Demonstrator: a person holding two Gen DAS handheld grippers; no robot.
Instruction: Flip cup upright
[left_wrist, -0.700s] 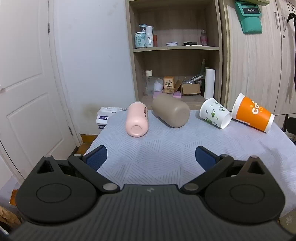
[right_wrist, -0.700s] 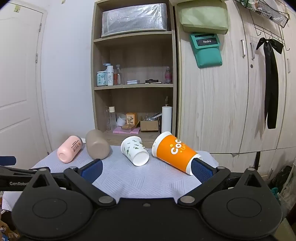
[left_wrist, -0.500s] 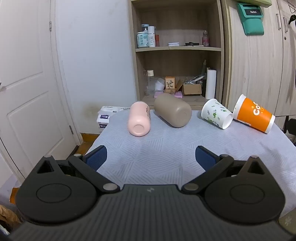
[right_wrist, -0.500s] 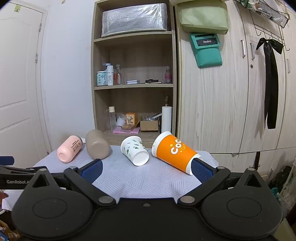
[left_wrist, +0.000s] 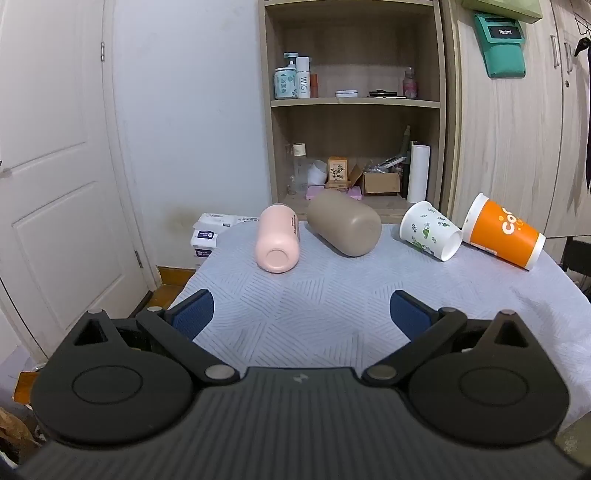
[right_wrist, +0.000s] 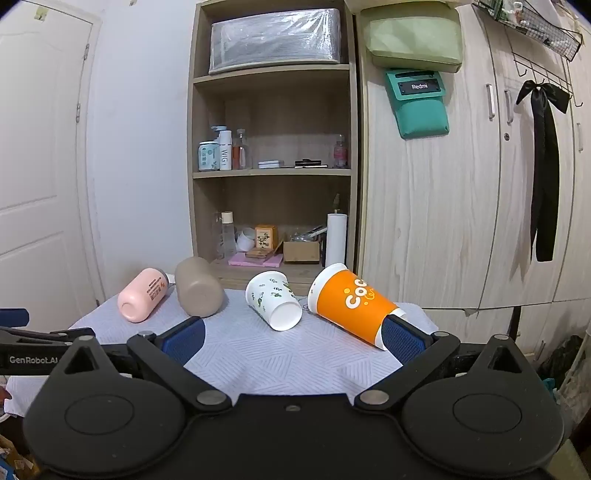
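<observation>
Four cups lie on their sides in a row on the table: pink cup, taupe cup, leaf-printed paper cup, and orange cup lettered "Co". A teal pouch reads "Redmi". Left gripper and right gripper fingers are spread wide, empty. The left view has crept slightly closer.

Even indoor light, sharp, fisheye-bent edges
</observation>
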